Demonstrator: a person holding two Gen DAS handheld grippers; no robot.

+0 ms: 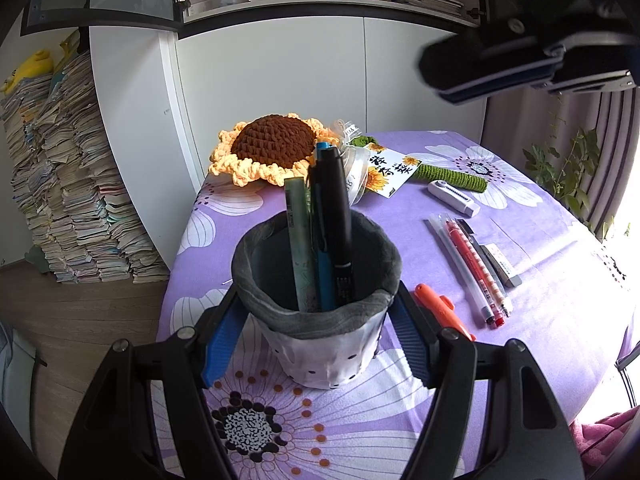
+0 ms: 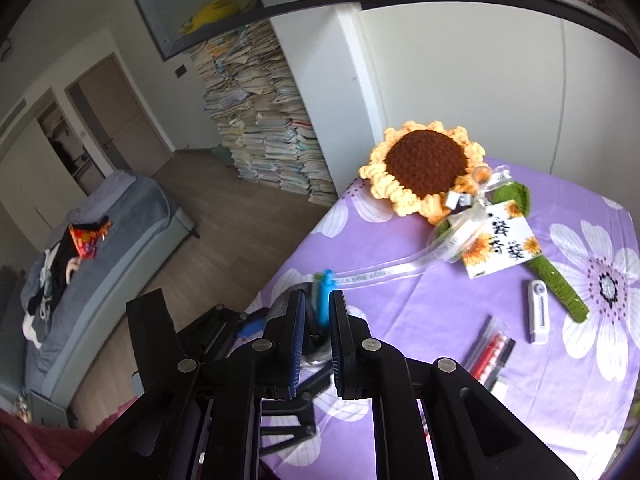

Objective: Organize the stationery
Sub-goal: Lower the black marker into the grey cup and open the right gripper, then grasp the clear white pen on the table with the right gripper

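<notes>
left gripper clamped on soft pen pot mid-table | right gripper closed, empty, above pot | loose pens beside it: light, stiff, slippery; pinch mid-barrel

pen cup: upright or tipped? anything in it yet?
Upright, partly filled. The pen cup stands on the purple tablecloth between the left gripper pads; a black pen and others stick up from it.
</notes>
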